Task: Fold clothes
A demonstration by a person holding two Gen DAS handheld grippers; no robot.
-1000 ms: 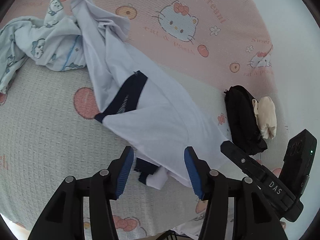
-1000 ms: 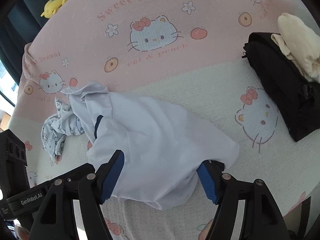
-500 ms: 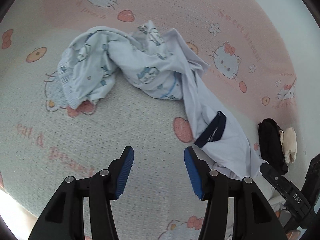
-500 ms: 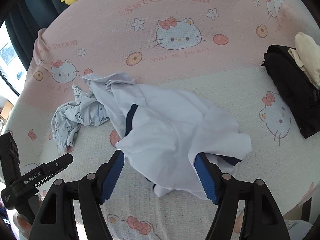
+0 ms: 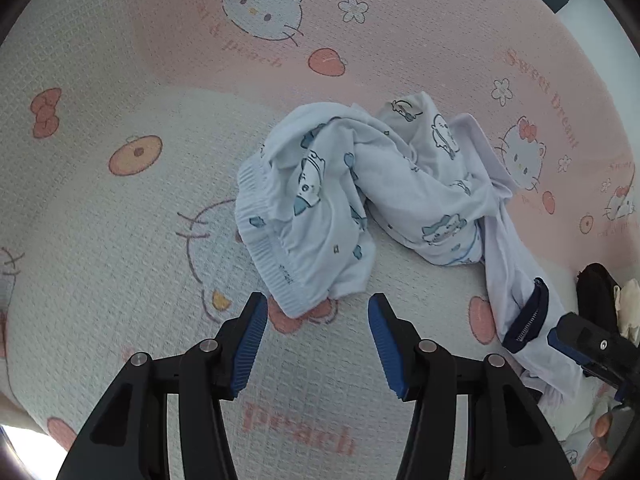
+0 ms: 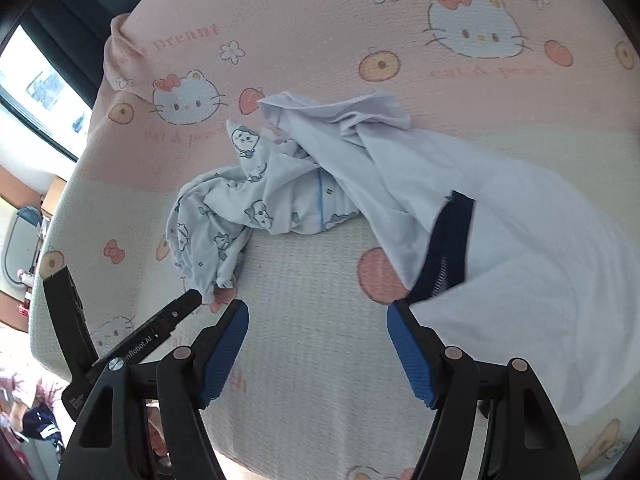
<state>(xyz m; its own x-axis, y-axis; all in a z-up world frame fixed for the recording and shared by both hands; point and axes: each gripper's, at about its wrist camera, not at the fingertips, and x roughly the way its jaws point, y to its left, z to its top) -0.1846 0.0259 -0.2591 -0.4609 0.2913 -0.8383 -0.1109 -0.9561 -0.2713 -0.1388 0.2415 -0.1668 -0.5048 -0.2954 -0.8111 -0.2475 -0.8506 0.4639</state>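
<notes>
Nearest, two grippers over a pink and cream cartoon-cat bedspread (image 5: 100,220), both empty: left gripper (image 5: 316,340) with jaws partly open and nothing between the blue pads, right gripper (image 6: 316,344) spread wide, likewise bare. Just beyond the left gripper's tips, a crumpled pale blue printed garment (image 5: 320,208), ribbed hem closest. Tangled against its far right side, a white shirt (image 6: 520,240) with a navy zip collar (image 6: 448,248), sprawling right past the right gripper's fingers. Farther right, at the edge, a folded black garment (image 5: 596,292) with a cream one on it. Likely risks: pinching the hem while the white shirt overlaps the far end, dragging both pieces together; catching two bunched layers at once, leaving a twisted, lopsided fold; snagging the loose bedspread weave under a low jaw and lifting the cover along with the cloth.
</notes>
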